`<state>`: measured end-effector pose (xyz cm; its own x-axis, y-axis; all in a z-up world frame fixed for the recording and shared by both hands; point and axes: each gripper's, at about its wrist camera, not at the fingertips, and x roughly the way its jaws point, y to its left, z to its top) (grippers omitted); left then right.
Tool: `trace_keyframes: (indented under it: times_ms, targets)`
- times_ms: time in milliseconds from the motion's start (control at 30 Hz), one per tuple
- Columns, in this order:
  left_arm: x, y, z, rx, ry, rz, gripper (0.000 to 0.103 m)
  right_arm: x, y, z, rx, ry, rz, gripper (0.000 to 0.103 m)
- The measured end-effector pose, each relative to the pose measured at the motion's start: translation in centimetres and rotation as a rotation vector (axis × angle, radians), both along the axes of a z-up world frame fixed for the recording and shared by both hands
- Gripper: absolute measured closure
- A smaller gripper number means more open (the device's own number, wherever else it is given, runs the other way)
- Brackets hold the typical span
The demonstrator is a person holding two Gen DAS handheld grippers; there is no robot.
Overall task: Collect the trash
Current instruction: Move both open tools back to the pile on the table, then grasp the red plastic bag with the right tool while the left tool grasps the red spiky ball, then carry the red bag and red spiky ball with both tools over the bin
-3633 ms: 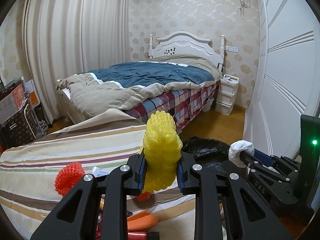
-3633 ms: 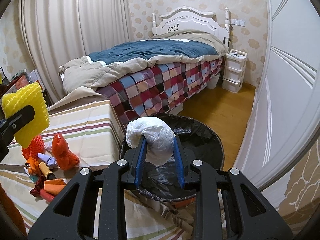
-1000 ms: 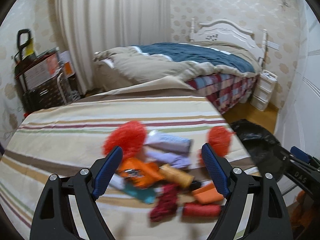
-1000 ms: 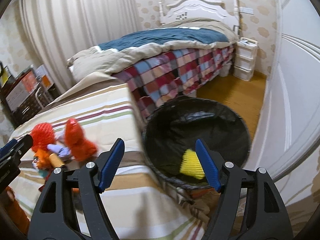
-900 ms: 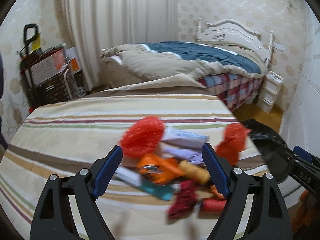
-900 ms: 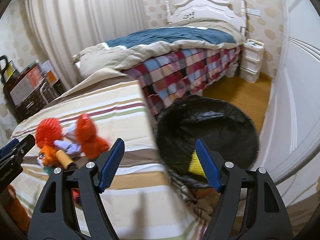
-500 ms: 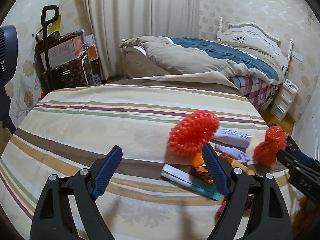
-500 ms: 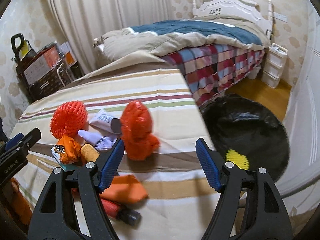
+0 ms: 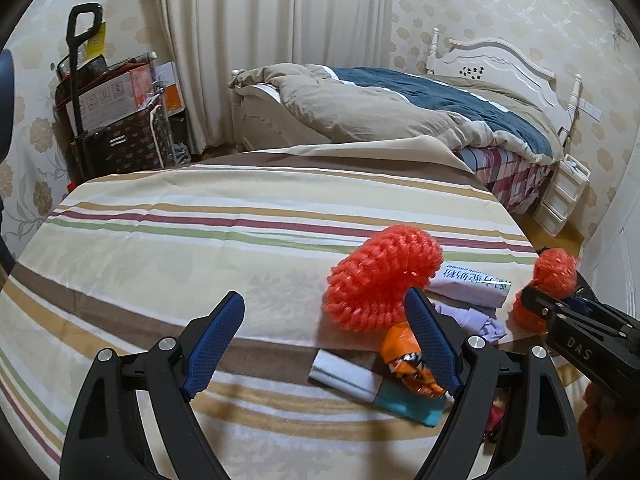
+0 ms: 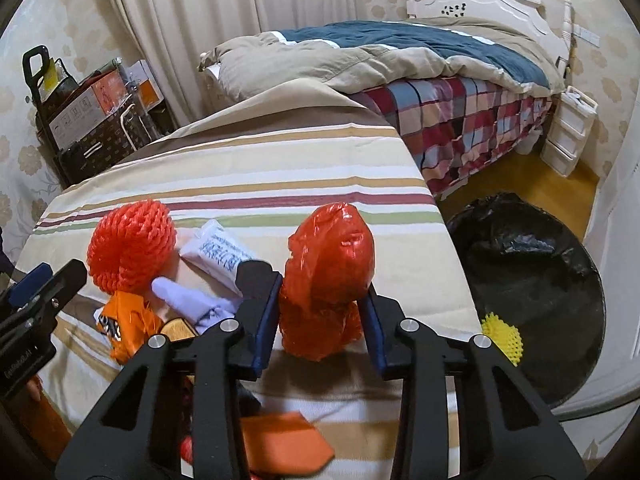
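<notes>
My right gripper (image 10: 322,286) is closing on a crumpled red plastic bag (image 10: 332,256) that stands on the striped cloth (image 10: 260,168); both blue pads touch its sides. My left gripper (image 9: 324,300) hangs open over the cloth with nothing between its fingers. Its right finger (image 9: 430,344) stands in front of a red foam net (image 9: 380,276) and an orange wrapper (image 9: 408,360). Around them lie a white sachet (image 9: 472,282), a lilac scrap (image 9: 476,320) and a white and teal box (image 9: 372,386). The left wrist view shows the red bag (image 9: 556,272) in the right gripper at its right edge.
A black-lined bin (image 10: 532,280) stands on the floor right of the cloth's edge, with a yellow foam net (image 10: 502,338) inside. A flat orange packet (image 10: 284,444) lies under my right gripper. A bed (image 10: 400,52) is behind, and boxes with a trolley (image 9: 112,120) at the far left.
Both grippers swung left from the bin to the pile on the cloth. The right jaws, wide half a second ago, have come in against the red bag. The left stayed open.
</notes>
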<state>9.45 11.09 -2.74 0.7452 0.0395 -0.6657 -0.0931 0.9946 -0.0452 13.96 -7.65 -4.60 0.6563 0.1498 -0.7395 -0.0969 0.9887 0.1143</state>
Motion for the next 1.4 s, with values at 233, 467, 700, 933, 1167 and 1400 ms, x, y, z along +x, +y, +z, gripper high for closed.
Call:
trace_keyframes:
  times_ms: [233, 467, 700, 933, 1167, 1400]
  targets:
    - [1.4, -1.2, 0.2, 0.008, 0.006, -0.037, 0.019, 1.3, -0.1, 0.0, 0.012, 0.011, 0.002, 0.068]
    - [3.2, -2.4, -0.5, 0.043, 0.031, -0.073, 0.018, 1.9, -0.4, -0.1, 0.024, 0.019, 0.004, 0.068]
    - [3.9, -2.2, -1.3, 0.043, 0.058, -0.087, 0.036, 2.1, -0.5, -0.1, 0.03, 0.022, 0.004, 0.068]
    - [3.8, -2.3, -1.4, 0.011, 0.062, -0.133, 0.067, 1.8, -0.5, -0.1, 0.024, 0.019, 0.008, 0.07]
    - [3.0, -1.4, -0.8, -0.025, 0.035, -0.128, 0.076, 0.8, -0.5, 0.4, 0.02, -0.003, 0.003, 0.071]
    - [1.5, -0.3, 1.5, -0.061, -0.03, -0.095, 0.076, -0.6, -1.1, 1.8, 0.022, -0.043, -0.004, 0.071]
